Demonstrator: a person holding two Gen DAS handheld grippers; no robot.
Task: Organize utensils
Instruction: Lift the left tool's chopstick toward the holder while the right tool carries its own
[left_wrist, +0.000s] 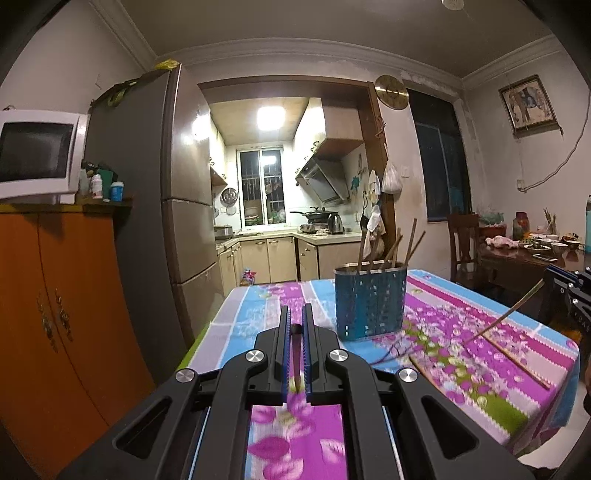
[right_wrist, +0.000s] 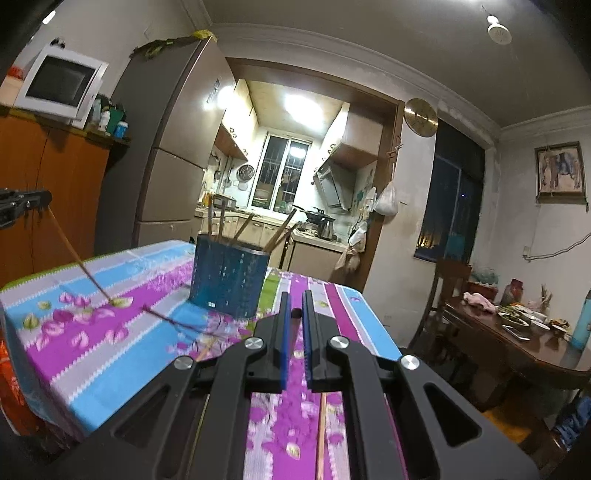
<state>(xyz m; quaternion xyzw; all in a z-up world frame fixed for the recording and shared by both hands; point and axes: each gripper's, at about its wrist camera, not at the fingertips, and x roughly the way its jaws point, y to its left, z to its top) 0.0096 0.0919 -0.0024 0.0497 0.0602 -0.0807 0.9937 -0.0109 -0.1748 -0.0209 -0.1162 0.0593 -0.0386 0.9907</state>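
Observation:
A blue perforated utensil holder (left_wrist: 370, 302) stands on the flowered tablecloth and holds several wooden chopsticks; it also shows in the right wrist view (right_wrist: 229, 278). My left gripper (left_wrist: 295, 320) is shut on a chopstick (left_wrist: 296, 354) whose dark end shows between the fingers; from the right wrist view that chopstick (right_wrist: 75, 258) slants down to the cloth. My right gripper (right_wrist: 294, 307) is shut on another chopstick (right_wrist: 295, 314); in the left wrist view it (left_wrist: 506, 317) slants down to the cloth. More chopsticks (left_wrist: 517, 356) lie on the cloth.
The table (left_wrist: 546, 347) has edges close on the left and right. An orange cabinet (left_wrist: 55, 302) with a microwave stands left, beside a fridge (left_wrist: 184, 184). A dining table with dishes (right_wrist: 517, 332) and a chair stand to the right.

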